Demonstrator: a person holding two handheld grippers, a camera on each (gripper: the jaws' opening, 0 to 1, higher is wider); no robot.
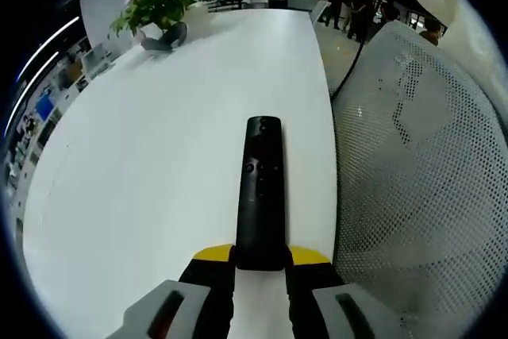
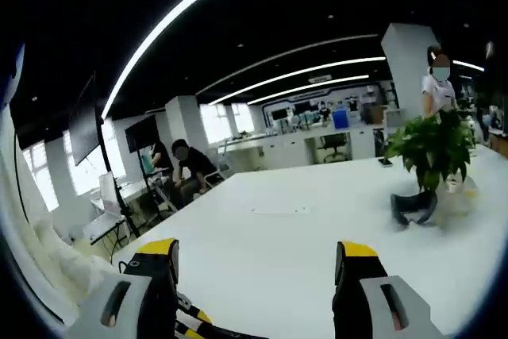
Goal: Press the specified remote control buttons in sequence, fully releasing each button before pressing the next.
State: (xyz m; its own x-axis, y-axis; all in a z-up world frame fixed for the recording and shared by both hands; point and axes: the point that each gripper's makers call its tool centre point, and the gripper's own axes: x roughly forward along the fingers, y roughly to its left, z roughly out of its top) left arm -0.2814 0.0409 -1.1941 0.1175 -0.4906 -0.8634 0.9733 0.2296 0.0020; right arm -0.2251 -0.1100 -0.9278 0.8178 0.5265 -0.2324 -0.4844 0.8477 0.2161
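A long black remote control (image 1: 260, 196) stretches away from me over the white table (image 1: 151, 164) in the left gripper view, its buttons facing up. My left gripper (image 1: 261, 260) is shut on the remote's near end, a yellow-tipped jaw on each side. In the right gripper view my right gripper (image 2: 255, 263) is open above the white table (image 2: 270, 252), with nothing between its yellow-tipped jaws.
A potted green plant (image 1: 159, 9) stands at the table's far end, seen again as the plant (image 2: 432, 152) in the right gripper view. A white mesh chair back (image 1: 421, 172) rises right beside the table's edge. People sit and stand at desks (image 2: 186, 168) in the background.
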